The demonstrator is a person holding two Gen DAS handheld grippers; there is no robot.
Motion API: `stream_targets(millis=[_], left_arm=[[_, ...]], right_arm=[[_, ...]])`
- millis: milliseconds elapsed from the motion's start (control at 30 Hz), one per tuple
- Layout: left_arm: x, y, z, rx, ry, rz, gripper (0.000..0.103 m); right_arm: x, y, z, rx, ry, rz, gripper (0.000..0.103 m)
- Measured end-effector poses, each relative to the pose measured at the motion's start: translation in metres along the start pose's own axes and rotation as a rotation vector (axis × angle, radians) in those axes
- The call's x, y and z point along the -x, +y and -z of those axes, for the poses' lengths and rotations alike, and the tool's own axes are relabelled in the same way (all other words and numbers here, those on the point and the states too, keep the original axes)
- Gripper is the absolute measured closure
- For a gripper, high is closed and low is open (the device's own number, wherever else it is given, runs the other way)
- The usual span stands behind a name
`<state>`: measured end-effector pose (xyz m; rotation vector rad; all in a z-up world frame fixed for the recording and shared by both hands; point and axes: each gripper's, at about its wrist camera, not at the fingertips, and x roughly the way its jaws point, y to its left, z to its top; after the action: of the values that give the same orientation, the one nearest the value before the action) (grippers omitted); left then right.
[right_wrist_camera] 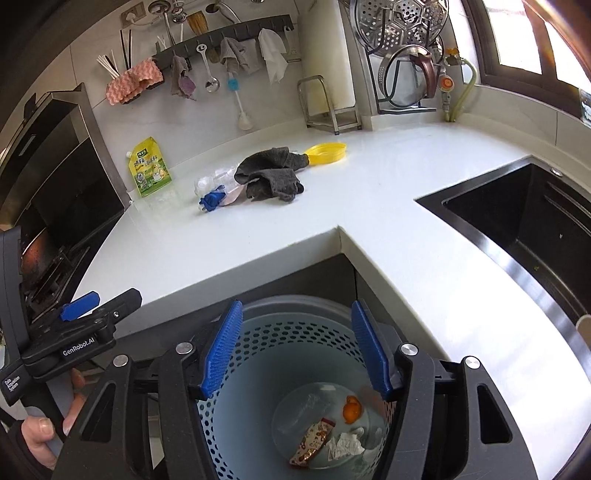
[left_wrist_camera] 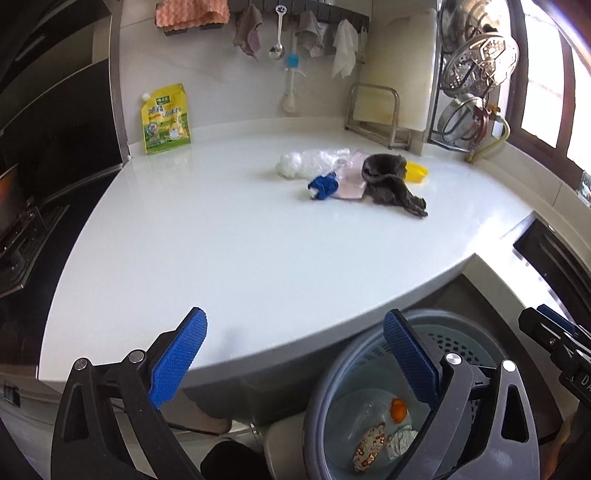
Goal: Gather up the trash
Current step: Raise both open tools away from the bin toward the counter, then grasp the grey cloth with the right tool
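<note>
Both tongs are standing open and holding nothing: the left tongs over the desk edge, the right tongs over the bin. Wrappers are lying in the bin. Only the right view is showing the sink

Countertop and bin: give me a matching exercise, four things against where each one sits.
Things:
1. orange peel
2. yellow lid
3. green pouch
4. pink sponge

Places:
A. propped against the wall at the back of the counter
B. on the wall rail
C. at the bottom of the bin
D. on the counter beside the grey cloth

Pairs: 1-C, 2-D, 3-A, 4-B
</note>
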<state>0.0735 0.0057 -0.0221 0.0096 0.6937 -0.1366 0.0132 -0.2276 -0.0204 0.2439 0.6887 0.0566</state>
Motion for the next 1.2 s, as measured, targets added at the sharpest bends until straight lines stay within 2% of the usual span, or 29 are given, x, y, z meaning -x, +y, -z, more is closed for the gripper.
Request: stream_targets(millis=[200, 533, 667, 900, 1067, 1200], left_arm=[[-0.012, 0.013, -0.038, 0.002, -0.057, -0.017, 0.006], [-0.044, 0.028, -0.086, 0.017, -0.078, -0.022, 0.006], [-0.057, 0.031, -0.097, 0.016, -0.073, -0.027, 0.006], [-0.083, 0.042, -0.107, 0.052, -0.034, -0.007, 0.006], [-0.095, 0.045, -0.113, 0.050, -0.022, -0.004, 0.006], [-0.101, 0.047, -0.118, 0.051, -0.019, -0.005, 0.006]], right_arm=[[-0.022, 0.012, -0.038, 0.042, -0.023, 0.007, 0.041], [-0.079, 0.025, -0.090, 0.073, 0.002, 0.019, 0.040], [-0.101, 0.032, -0.108, 0.095, 0.009, 0.025, 0.041], [-0.146, 0.043, -0.126, 0.137, 0.076, 0.021, 0.041], [-0.166, 0.045, -0.136, 0.122, 0.097, 0.001, 0.040], [-0.179, 0.047, -0.144, 0.117, 0.104, 0.018, 0.041]])
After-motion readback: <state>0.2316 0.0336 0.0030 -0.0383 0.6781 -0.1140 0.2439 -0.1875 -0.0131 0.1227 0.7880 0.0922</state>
